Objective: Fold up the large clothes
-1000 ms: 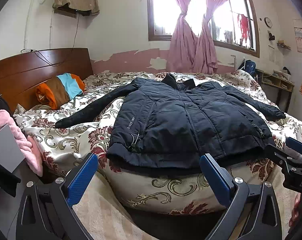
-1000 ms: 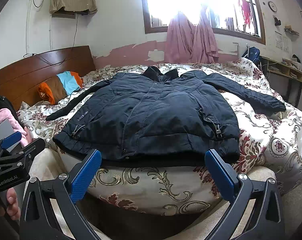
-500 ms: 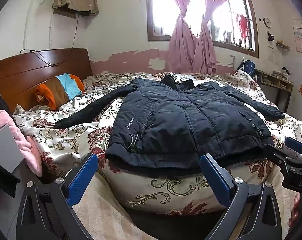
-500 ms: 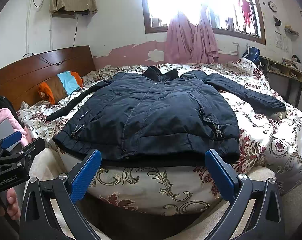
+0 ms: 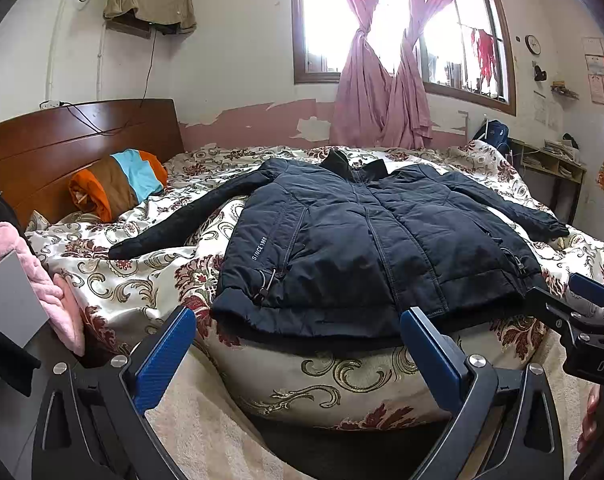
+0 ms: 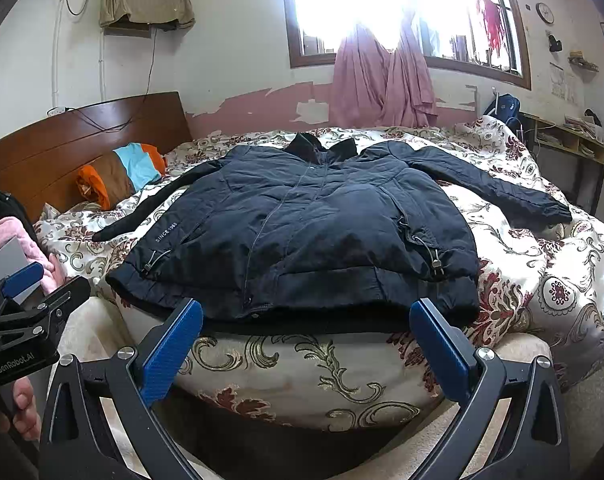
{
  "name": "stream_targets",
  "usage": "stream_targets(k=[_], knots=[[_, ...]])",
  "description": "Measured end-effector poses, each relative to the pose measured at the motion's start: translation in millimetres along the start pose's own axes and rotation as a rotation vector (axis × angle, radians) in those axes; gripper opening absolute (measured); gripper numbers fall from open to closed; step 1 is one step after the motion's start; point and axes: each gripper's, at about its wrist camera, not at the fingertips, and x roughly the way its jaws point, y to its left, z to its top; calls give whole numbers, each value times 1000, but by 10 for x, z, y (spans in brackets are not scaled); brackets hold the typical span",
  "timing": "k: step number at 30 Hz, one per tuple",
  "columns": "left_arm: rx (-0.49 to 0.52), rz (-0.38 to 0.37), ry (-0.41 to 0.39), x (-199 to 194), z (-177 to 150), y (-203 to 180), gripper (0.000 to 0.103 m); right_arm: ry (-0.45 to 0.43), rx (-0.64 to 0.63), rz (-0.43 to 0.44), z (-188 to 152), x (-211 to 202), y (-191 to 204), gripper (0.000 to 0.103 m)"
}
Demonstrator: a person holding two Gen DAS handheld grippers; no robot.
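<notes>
Lying flat and zipped, front side up, a dark padded jacket (image 5: 366,248) sits on the floral bedspread (image 5: 150,276) just ahead of both sets of jaws, collar toward the window, hem nearest at the bed's edge. Left gripper (image 5: 298,348): jaws spread wide, empty, held short of the hem without touching it. Right gripper (image 6: 306,340): jaws likewise spread and empty, framing the middle of the hem from just below. Left sleeve (image 5: 182,220): stretched out ahead and to the left of the left jaws. Right sleeve (image 6: 498,188): stretched ahead and to the right of the right jaws. Beyond the left sleeve: an orange, brown and blue pillow (image 5: 118,184) against the wooden headboard (image 5: 74,136); far left, a pink garment (image 5: 34,268). Step in hand, by judgement: the approach before any fold, nothing yet folded. Next move likely calls for each gripper to travel outward to a cuff, close on it, and carry the sleeve across the chest. Change against the frames a second and half a second earlier: practically none; jacket unmoved, both grippers holding almost the same station.
</notes>
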Motion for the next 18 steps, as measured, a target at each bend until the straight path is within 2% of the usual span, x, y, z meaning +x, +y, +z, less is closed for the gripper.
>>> stream_targets(k=[18], knots=[[1,0,-2,-5,-6,0,103,-1,0,1,-5,5,8,102]])
